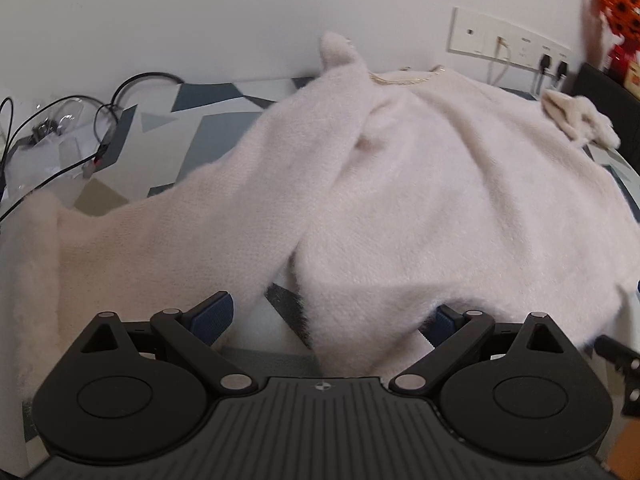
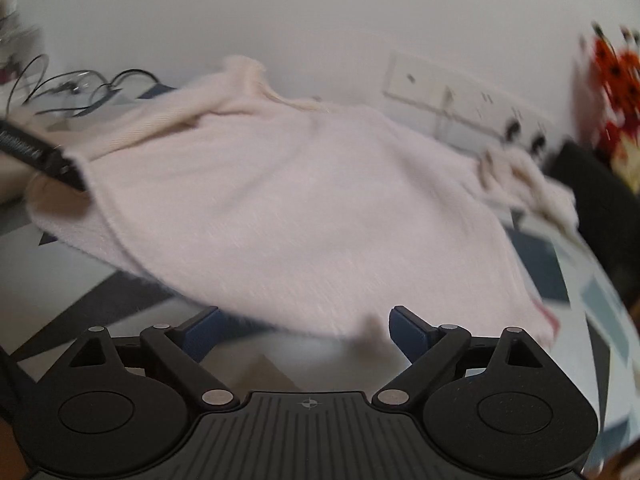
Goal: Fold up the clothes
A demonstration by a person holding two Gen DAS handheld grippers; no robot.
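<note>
A fluffy pale pink sweater point(image 1: 420, 184) lies spread on the table, neckline toward the wall, one sleeve point(image 1: 132, 240) stretched to the left. My left gripper point(image 1: 326, 318) is open at the sweater's near hem, and the hem drapes over its right finger point(image 1: 444, 322). In the right wrist view the sweater point(image 2: 304, 200) is blurred; my right gripper point(image 2: 306, 330) is open just before its near hem, which hangs between the blue pads point(image 2: 408, 330). The left gripper point(image 2: 40, 156) shows at that view's left edge, by the sweater's corner.
The table point(image 1: 160, 132) has a grey, blue and white geometric cover. Black cables point(image 1: 80, 120) and clear bags lie at the far left. A wall socket panel point(image 1: 508, 40), orange flowers point(image 1: 620, 4) and a dark chair back point(image 1: 608, 96) are at the right.
</note>
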